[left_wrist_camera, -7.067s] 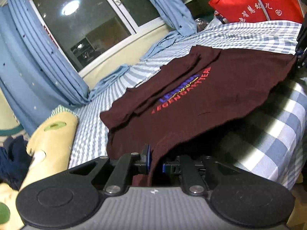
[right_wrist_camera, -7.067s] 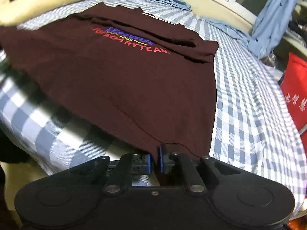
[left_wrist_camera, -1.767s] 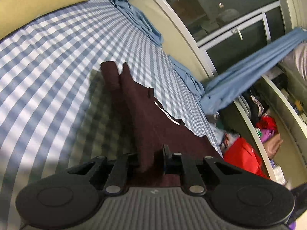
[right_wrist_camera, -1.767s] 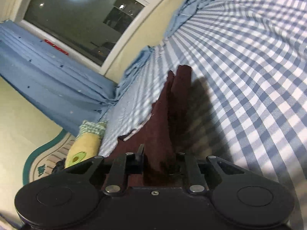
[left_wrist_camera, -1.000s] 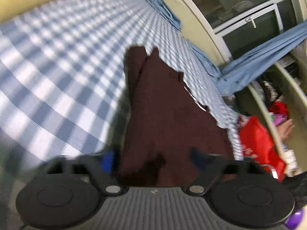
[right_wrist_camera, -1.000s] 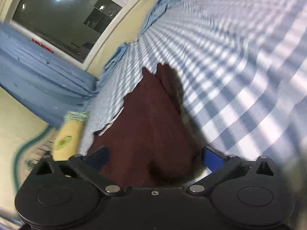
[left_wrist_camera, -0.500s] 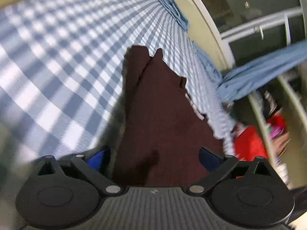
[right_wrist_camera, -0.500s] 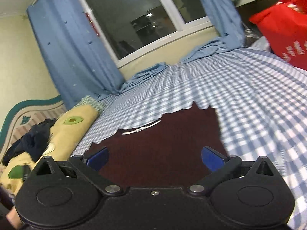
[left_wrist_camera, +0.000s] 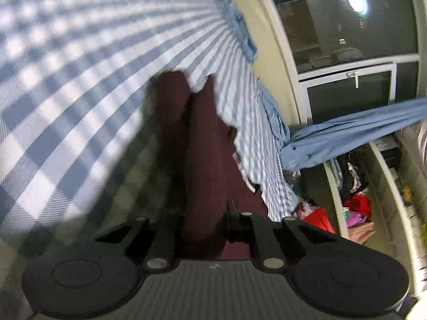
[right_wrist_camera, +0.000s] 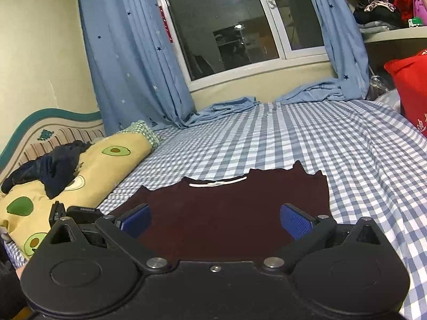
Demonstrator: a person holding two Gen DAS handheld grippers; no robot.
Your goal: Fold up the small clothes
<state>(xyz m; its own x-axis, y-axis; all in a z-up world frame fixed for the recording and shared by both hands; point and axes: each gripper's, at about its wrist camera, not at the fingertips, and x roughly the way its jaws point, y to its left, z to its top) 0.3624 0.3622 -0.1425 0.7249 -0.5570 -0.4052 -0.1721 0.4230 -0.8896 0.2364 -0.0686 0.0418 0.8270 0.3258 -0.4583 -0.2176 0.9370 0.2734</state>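
1. The maroon T-shirt [right_wrist_camera: 229,208] is matt, soft knit cloth with a white woven strip at the neck.
2. The bedsheet [right_wrist_camera: 347,144] is checked woven cloth, matt.
3. The right gripper [right_wrist_camera: 214,220] has matt black plastic arms, blue textured pads and shiny metal rivets.
4. The curtains [right_wrist_camera: 128,61] are thin blue cloth.
5. The window [right_wrist_camera: 234,18] pane is glossy glass.
6. The avocado pillow [right_wrist_camera: 88,168] is smooth printed cloth.

No text can be read for certain. The red bag [right_wrist_camera: 408,88] at the right edge of the right wrist view bears white characters, cut off and too small to make out.
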